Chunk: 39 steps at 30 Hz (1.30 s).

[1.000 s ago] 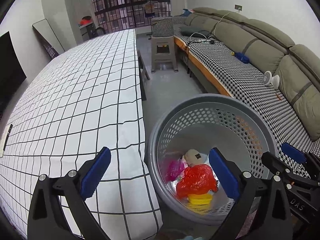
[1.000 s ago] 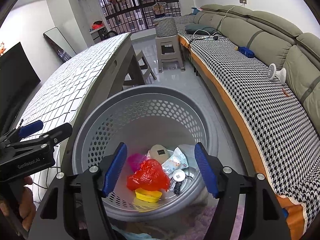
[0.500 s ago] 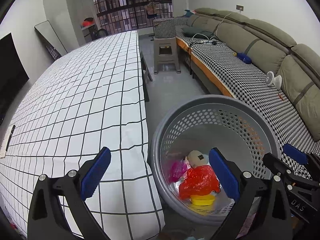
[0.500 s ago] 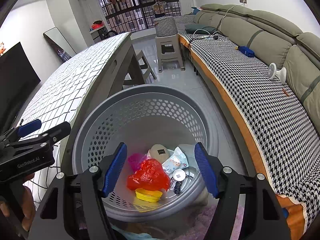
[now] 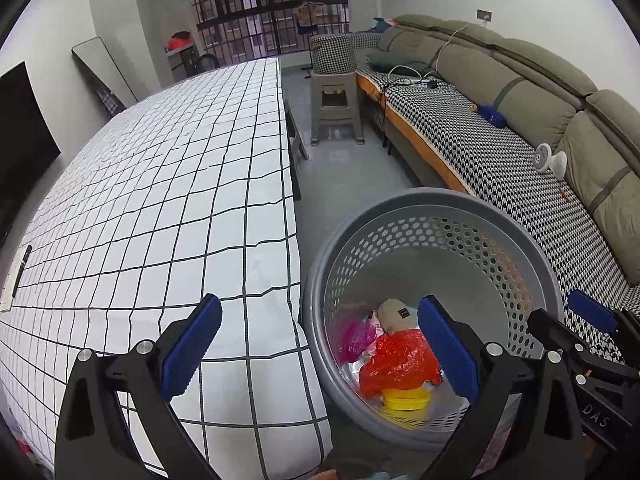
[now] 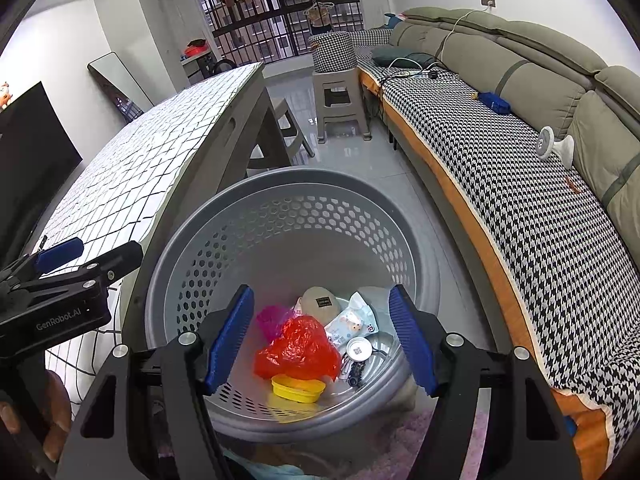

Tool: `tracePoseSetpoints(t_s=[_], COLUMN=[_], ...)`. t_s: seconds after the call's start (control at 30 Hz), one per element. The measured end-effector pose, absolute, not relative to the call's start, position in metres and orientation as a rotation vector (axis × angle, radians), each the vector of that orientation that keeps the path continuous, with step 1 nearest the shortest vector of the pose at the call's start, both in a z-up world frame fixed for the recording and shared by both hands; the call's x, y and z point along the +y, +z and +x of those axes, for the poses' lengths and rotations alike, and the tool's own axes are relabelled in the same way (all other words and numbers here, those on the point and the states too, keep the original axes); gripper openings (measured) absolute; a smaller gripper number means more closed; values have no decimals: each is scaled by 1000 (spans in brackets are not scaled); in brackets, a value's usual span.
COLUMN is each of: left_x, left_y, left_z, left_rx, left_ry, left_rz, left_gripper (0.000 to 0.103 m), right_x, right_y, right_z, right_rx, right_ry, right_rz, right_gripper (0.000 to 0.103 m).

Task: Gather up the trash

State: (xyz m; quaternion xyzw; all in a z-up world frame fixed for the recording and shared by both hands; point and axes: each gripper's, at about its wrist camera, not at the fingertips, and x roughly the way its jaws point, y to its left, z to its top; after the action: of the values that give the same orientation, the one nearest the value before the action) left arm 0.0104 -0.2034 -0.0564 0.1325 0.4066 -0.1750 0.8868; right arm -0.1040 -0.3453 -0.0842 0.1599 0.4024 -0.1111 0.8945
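A grey perforated basket (image 6: pixel 280 216) stands on the floor between table and sofa; it also shows in the left wrist view (image 5: pixel 436 200). Inside lie a red plastic bag (image 6: pixel 298 350), a yellow lid (image 6: pixel 298 389), a pink wrapper (image 6: pixel 270 320), a beige round item (image 6: pixel 319 300), a wet-wipe pack (image 6: pixel 352 322) and a small round cap (image 6: pixel 358 348). My right gripper (image 6: pixel 320 340) is open and empty above the basket. My left gripper (image 5: pixel 320 350) is open and empty, straddling the table edge and the basket rim.
A table with a white grid cloth (image 5: pixel 160 200) is to the left. A sofa with houndstooth cover (image 6: pixel 520 168) runs along the right, with a small fan (image 6: pixel 554 148) and cables on it. A grey stool (image 5: pixel 336 100) stands farther back.
The left gripper's view has shifted slightly, with the basket moving a little to the right in it. The right gripper has barely moved. Both stay open.
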Motion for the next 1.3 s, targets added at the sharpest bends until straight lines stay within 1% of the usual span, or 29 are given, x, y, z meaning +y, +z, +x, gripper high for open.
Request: tracePoseSetpoints(t_s=[1.3], left_x=[-206], left_y=[-59], left_z=[8], left_rx=[851], left_ry=[-372], left_rz=[278], left_gripper=[97], right_x=[-345], right_y=[-84], right_z=[-104], right_rx=[835], right_ry=[-227], right_rz=[331], right_gripper=[67])
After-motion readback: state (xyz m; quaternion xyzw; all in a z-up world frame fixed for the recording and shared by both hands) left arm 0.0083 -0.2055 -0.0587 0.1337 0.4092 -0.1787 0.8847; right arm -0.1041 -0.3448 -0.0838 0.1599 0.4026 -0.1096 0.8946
